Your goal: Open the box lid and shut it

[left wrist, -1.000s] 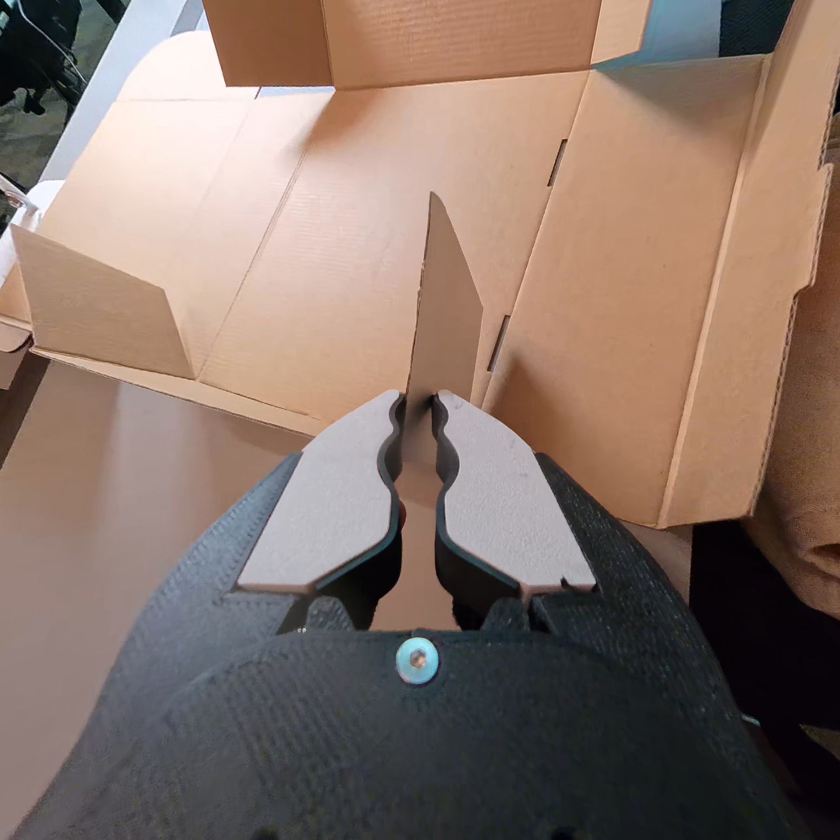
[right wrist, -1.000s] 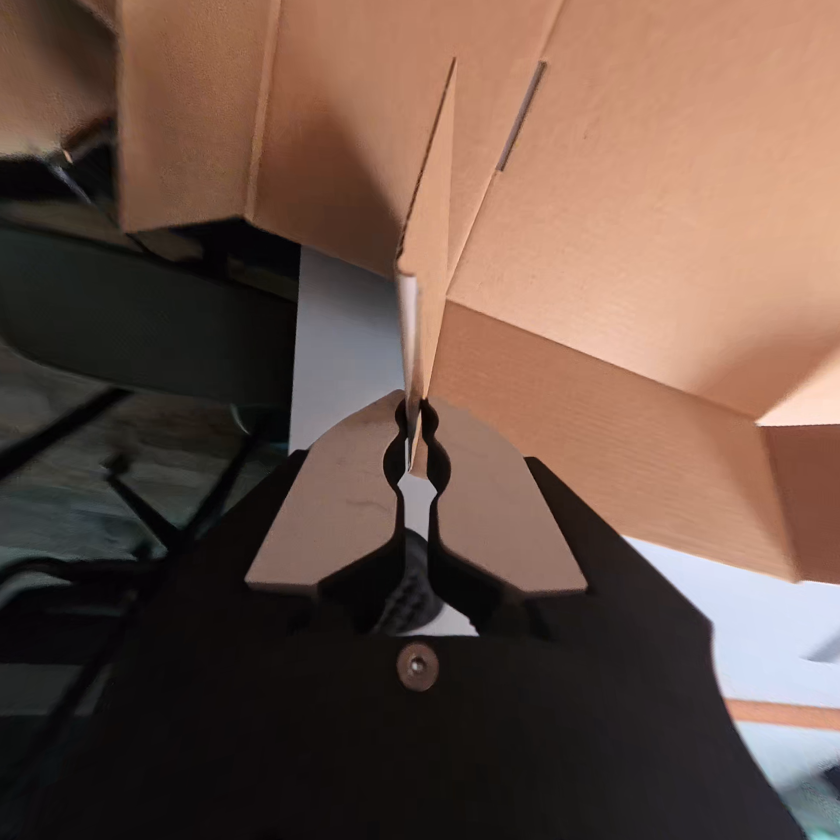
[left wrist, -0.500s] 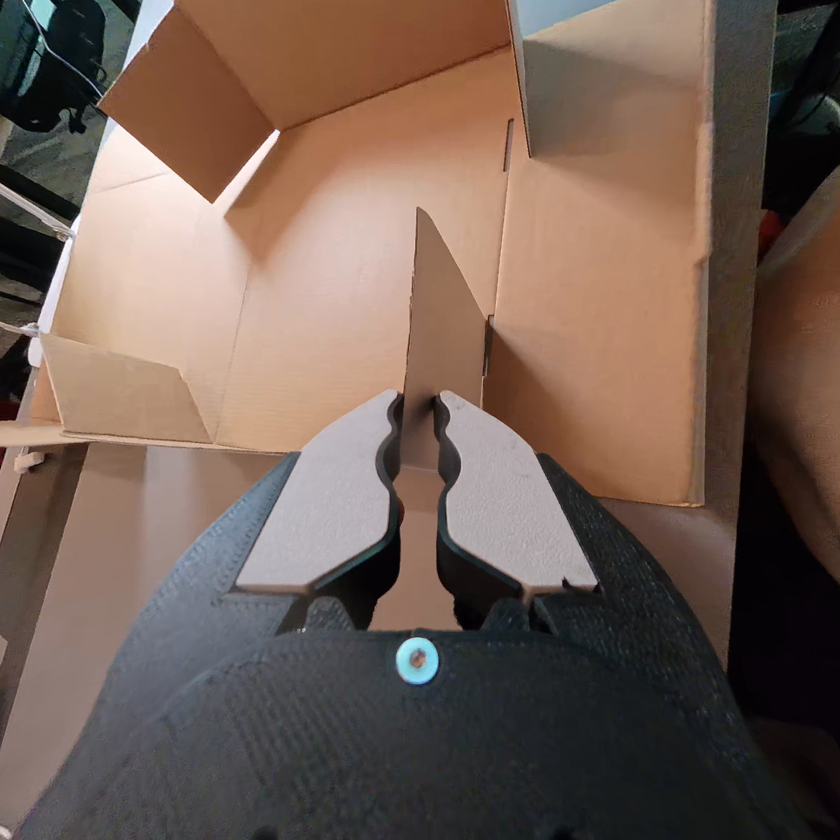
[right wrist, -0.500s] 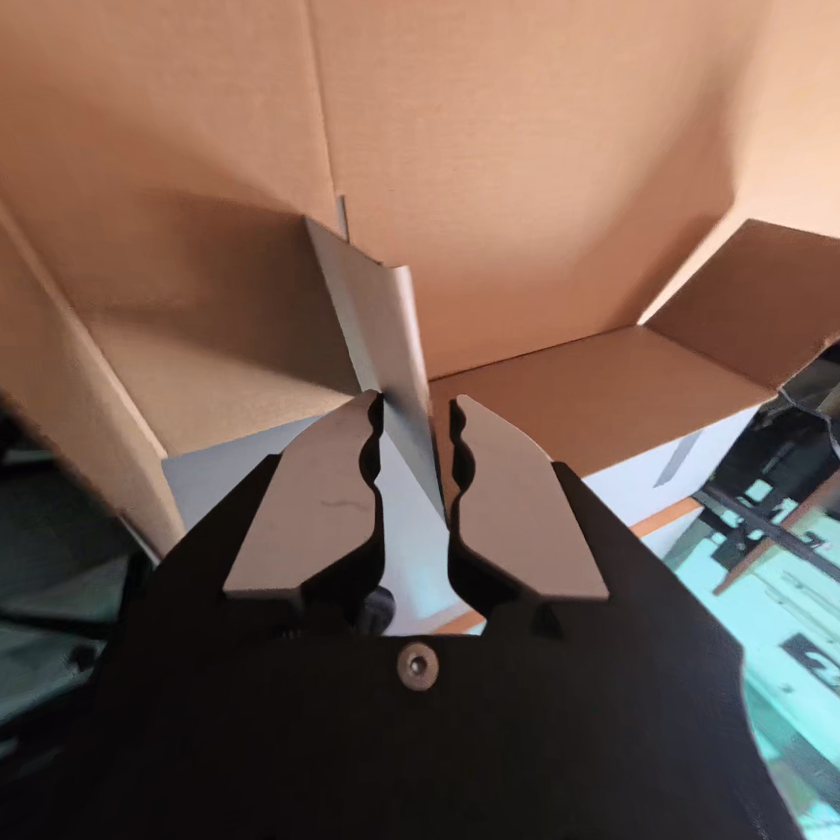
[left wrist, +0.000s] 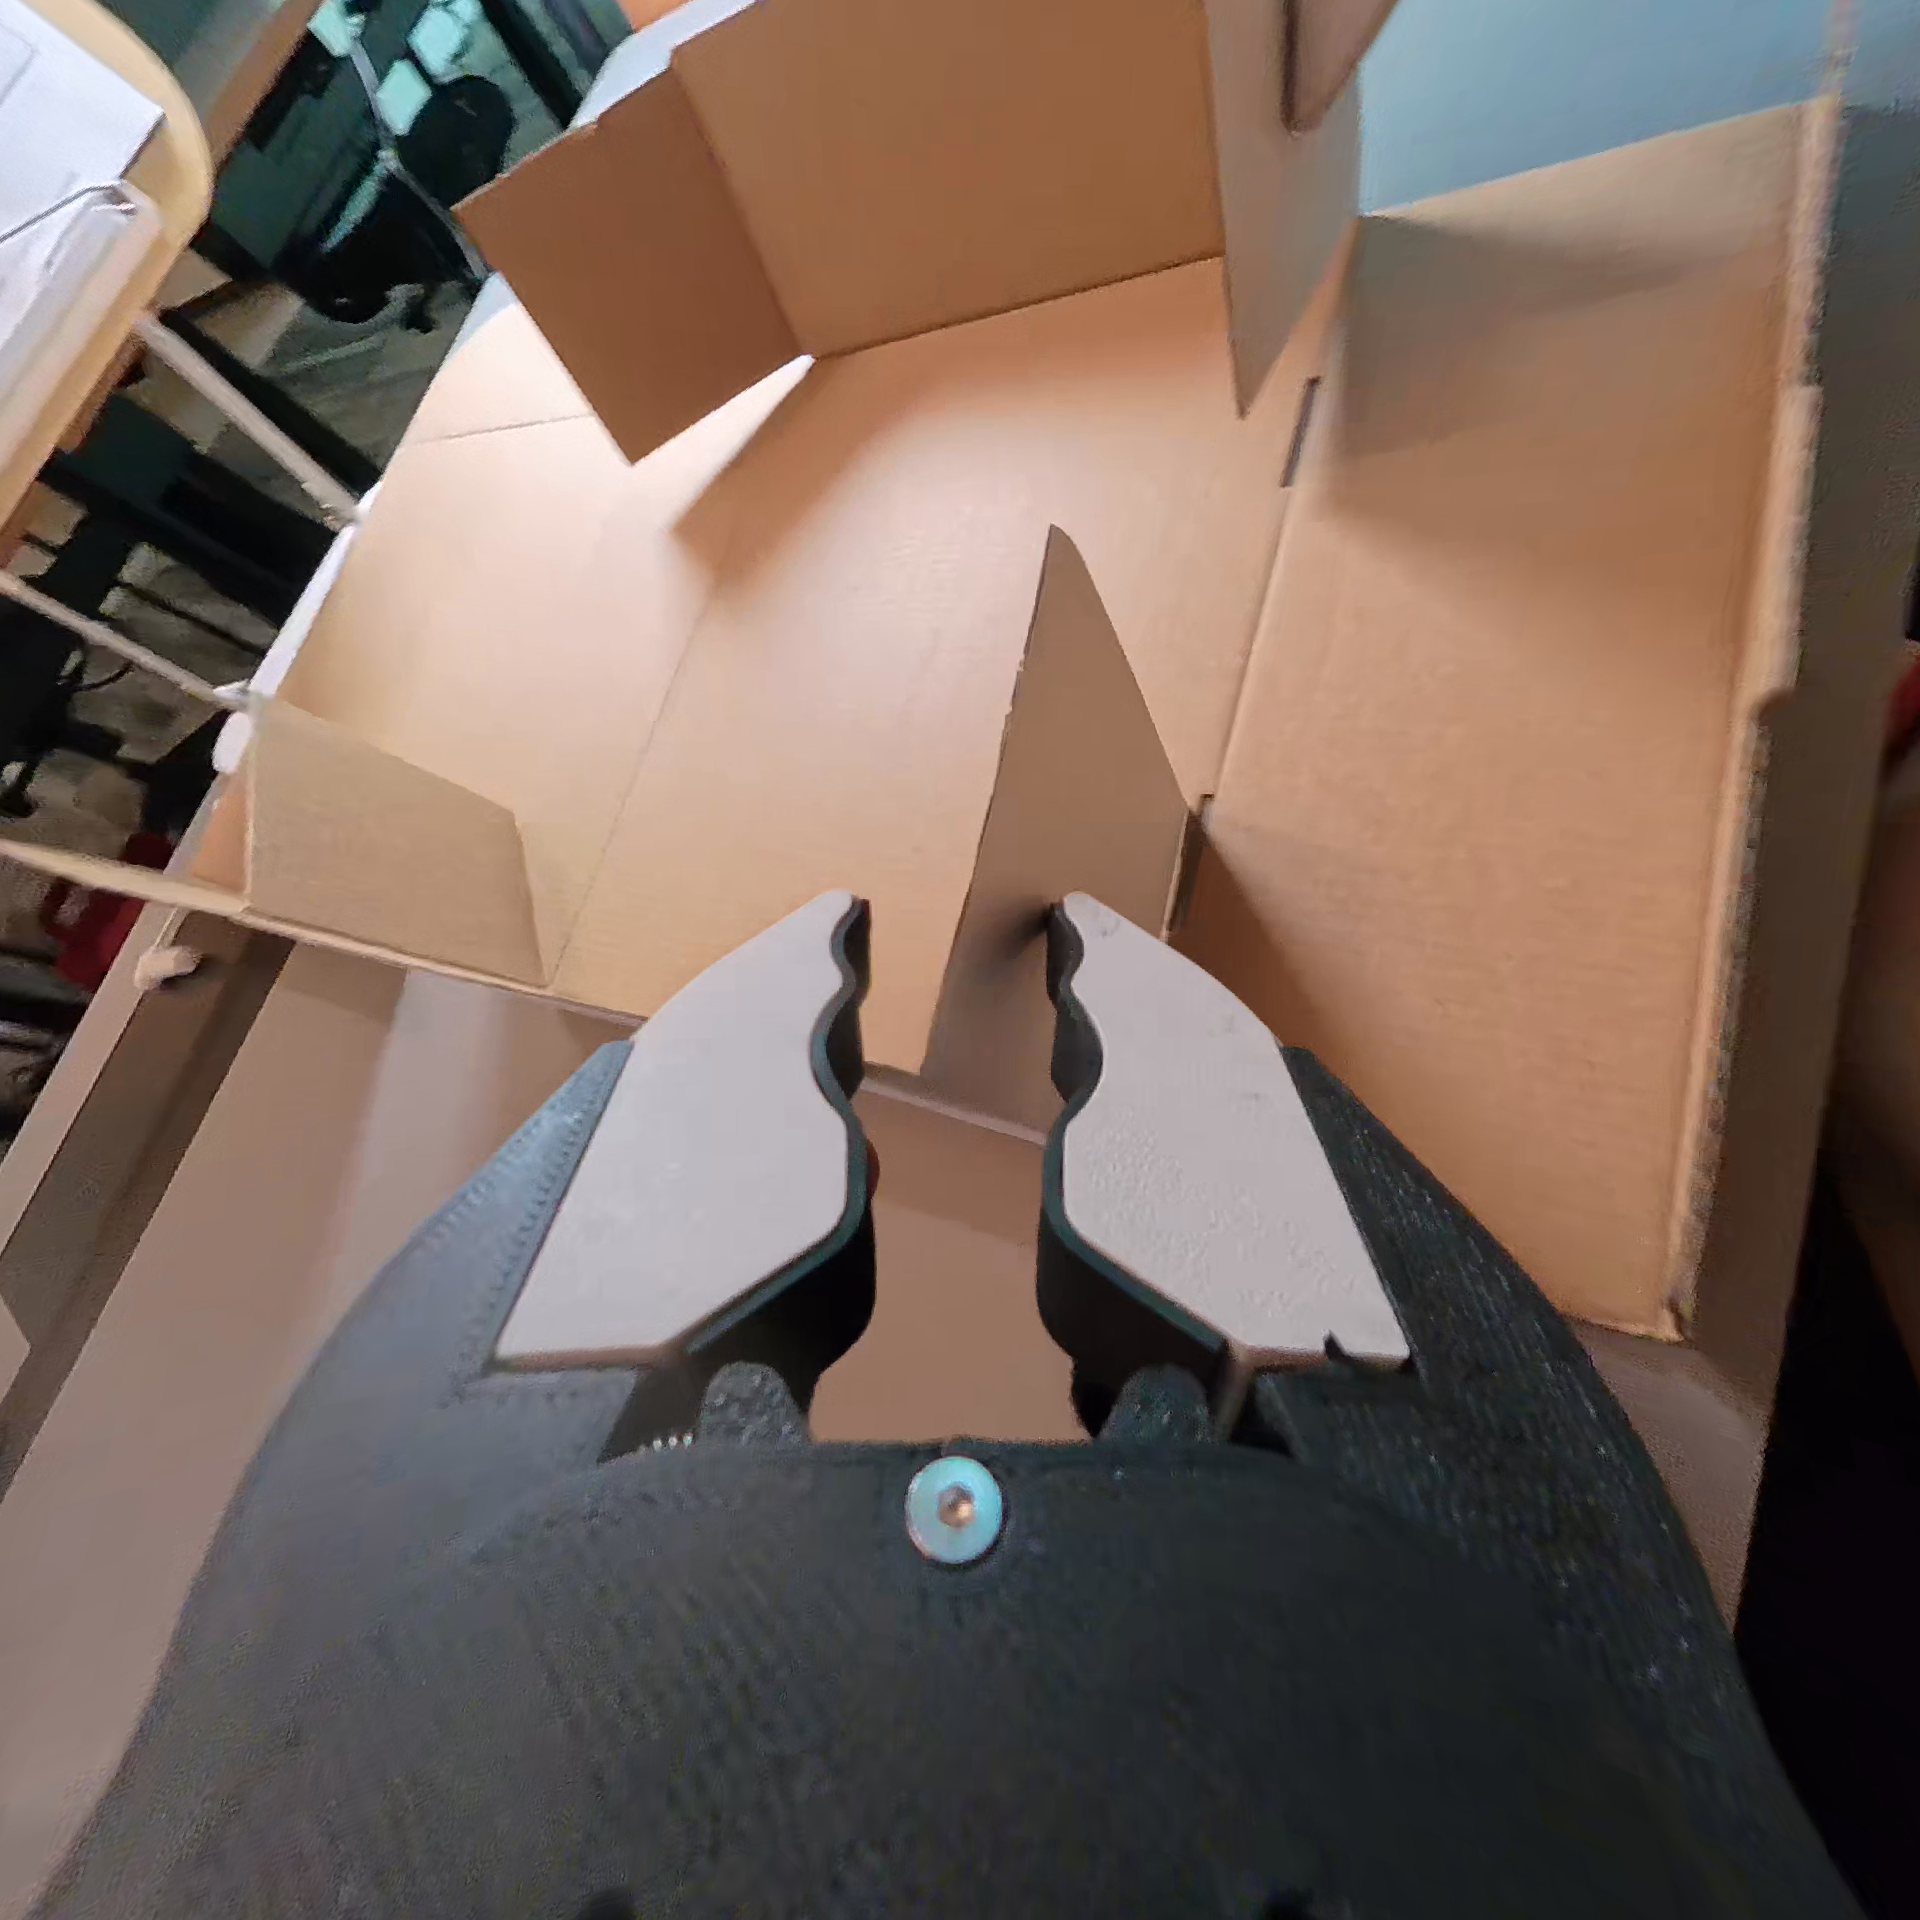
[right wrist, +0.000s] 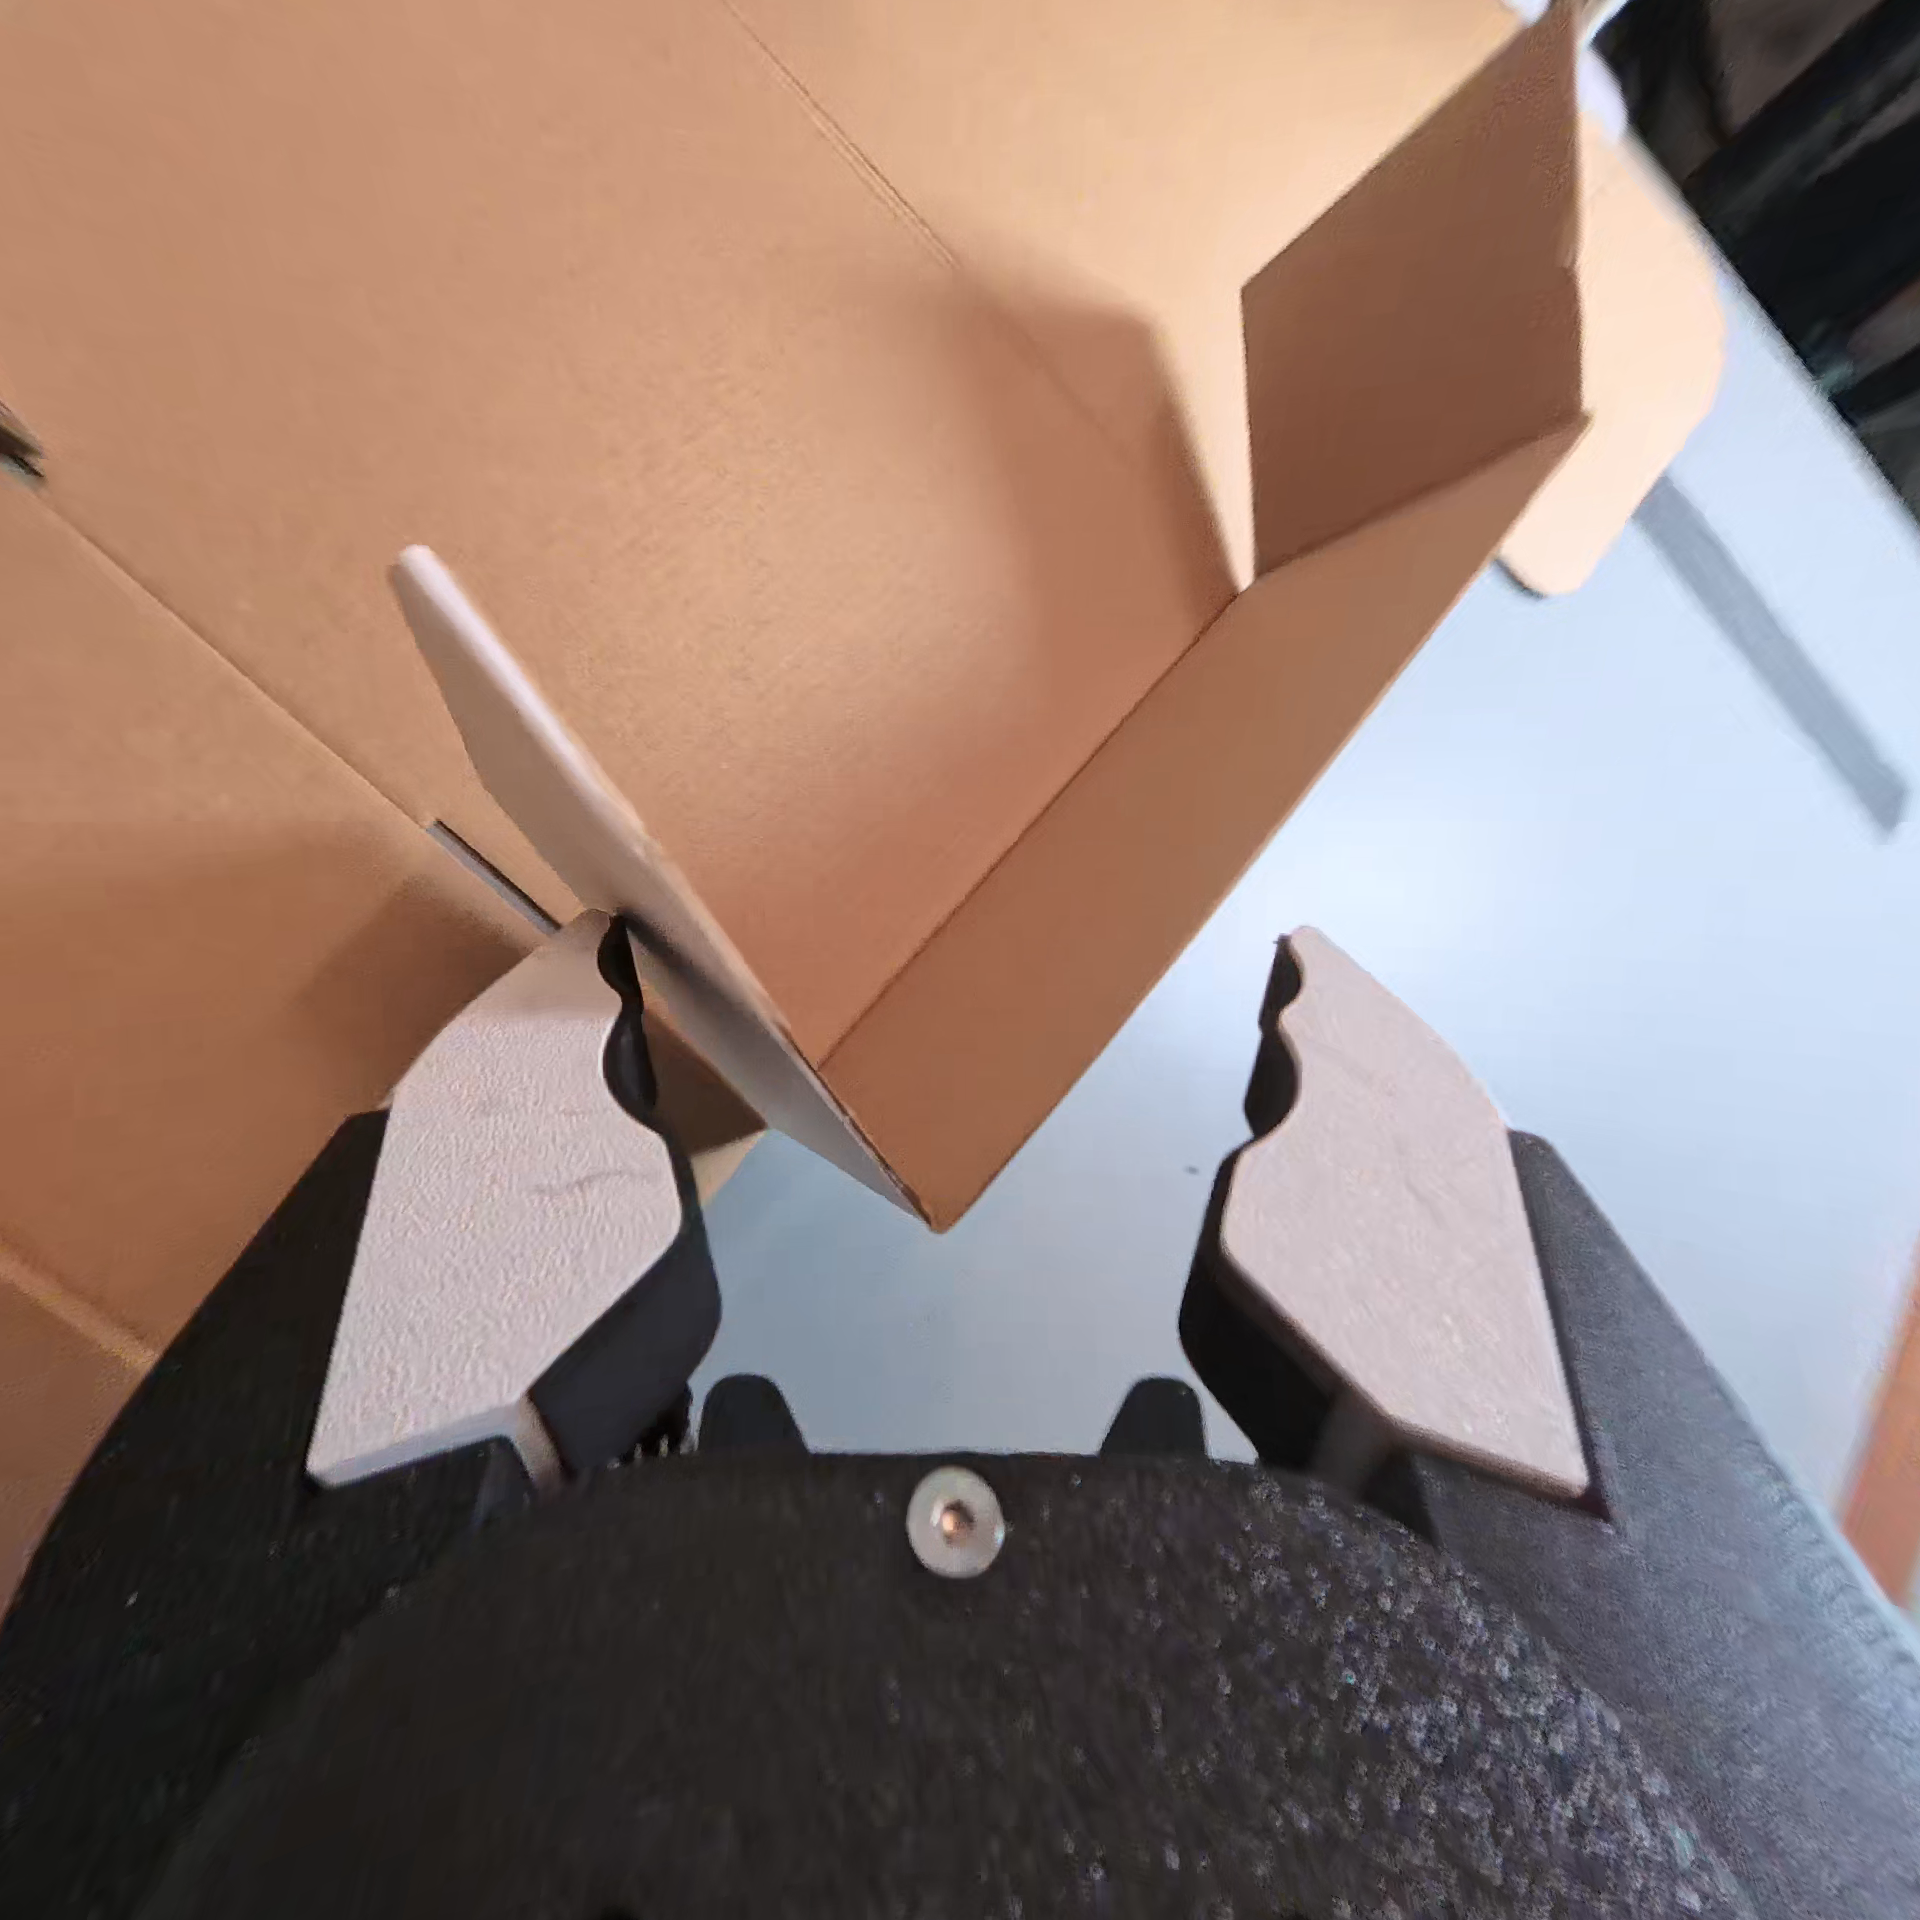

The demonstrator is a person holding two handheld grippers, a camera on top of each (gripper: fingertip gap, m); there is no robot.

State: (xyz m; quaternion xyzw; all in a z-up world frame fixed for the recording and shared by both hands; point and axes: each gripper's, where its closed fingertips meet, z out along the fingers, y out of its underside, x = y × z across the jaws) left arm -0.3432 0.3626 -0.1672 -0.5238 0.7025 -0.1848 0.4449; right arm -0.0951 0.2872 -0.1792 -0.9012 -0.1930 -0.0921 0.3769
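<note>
A brown cardboard mailer box (left wrist: 883, 644) lies open before me, its inside facing up. In the left wrist view my left gripper (left wrist: 956, 920) is open, and a pointed side flap (left wrist: 1070, 790) stands between the fingertips, touching the right one. The lid panel (left wrist: 1486, 790) rises at the right. In the right wrist view my right gripper (right wrist: 951, 956) is wide open. The box corner (right wrist: 935, 1184) hangs between the fingers, and a pale side flap (right wrist: 582, 831) leans against the left fingertip (right wrist: 582, 956).
The box rests on a brown surface (left wrist: 239, 1299) in the left wrist view. A pale grey tabletop (right wrist: 1558, 935) lies below the box in the right wrist view. Dark chairs and white frame legs (left wrist: 208, 395) stand at the far left.
Both grippers have opened and let go of the side flaps they were pinching. The lid side has swung upright and the box is seen from a new angle.
</note>
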